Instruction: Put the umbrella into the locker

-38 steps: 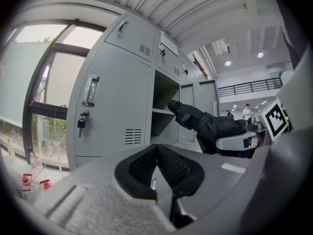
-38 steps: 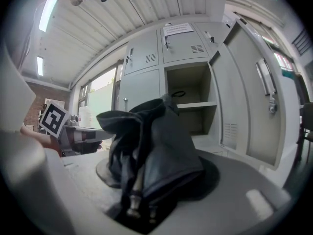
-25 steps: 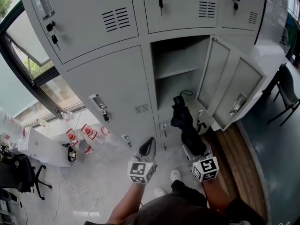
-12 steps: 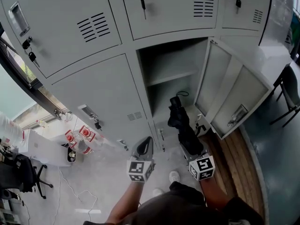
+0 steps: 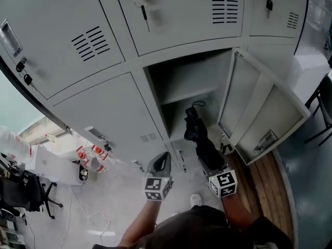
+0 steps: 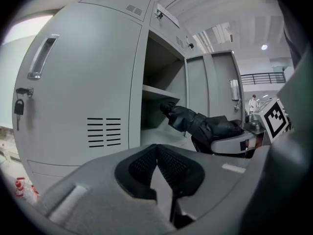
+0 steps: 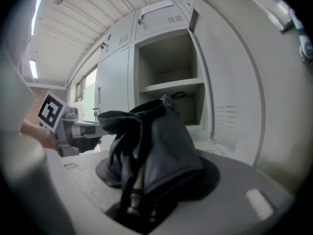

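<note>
The grey locker bank (image 5: 104,102) fills the head view from nine o'clock round to two o'clock. One compartment (image 5: 179,71) stands open at your twelve o'clock. Its door (image 5: 264,113) is swung out towards two o'clock, and a shelf (image 5: 189,93) splits the inside into an upper and a lower space.

The black folded umbrella (image 5: 202,139) lies at one o'clock from your body. Its free end points at twelve o'clock towards the lower space under the shelf. That end sits at the mouth of the compartment; you cannot tell from these views whether it has crossed the front edge.

Your right gripper (image 5: 210,164) is clenched on the near end of the umbrella. In the right gripper view the bunched fabric (image 7: 156,151) and the stem fill the gap between the jaws of that gripper (image 7: 139,204).

Your left gripper (image 5: 161,162) is beside it at eleven o'clock, well apart from the umbrella. In the left gripper view its jaws (image 6: 156,155) are closed tip to tip with nothing between them.

A key (image 5: 144,9) hangs from the upper door at eleven o'clock. A black office chair (image 5: 26,191) stands on the floor at eight o'clock.
</note>
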{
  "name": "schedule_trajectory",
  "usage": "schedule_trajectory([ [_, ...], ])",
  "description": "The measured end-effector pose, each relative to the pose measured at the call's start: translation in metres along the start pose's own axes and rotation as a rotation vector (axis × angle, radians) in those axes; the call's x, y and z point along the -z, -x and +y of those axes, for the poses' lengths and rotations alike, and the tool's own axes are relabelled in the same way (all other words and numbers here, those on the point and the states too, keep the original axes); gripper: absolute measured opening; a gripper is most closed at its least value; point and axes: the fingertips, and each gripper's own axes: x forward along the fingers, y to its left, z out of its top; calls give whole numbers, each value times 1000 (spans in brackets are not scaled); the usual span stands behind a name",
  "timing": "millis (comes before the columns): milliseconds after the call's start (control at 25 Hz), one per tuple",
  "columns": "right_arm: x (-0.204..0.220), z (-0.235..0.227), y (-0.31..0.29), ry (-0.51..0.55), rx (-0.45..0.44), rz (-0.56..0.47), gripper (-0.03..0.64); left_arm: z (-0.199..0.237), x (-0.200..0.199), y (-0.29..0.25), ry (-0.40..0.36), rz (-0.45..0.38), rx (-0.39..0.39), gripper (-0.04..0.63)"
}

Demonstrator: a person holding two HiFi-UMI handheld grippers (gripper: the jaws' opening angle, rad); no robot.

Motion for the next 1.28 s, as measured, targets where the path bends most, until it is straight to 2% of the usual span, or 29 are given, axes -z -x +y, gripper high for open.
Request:
schedule_trajectory([
  [200, -9, -12, -16, -4, -17, -8, 241, 3, -10, -9, -22, -41, -25, 5],
  [560, -25, -28, -49, -38, -41, -20, 242, 7, -7, -11, -14, -11, -67, 5],
  [1000, -47, -45, -85, -6, 0, 8, 244, 11, -12, -25, -3, -7, -38, 5],
  [1160, -53, -47, -101, 9, 1, 19, 244, 19, -23, -24, -22, -60, -36, 5],
  [1280, -55, -49, -112, 29, 11, 34, 244, 17, -24, -25, -14, -55, -18, 5],
])
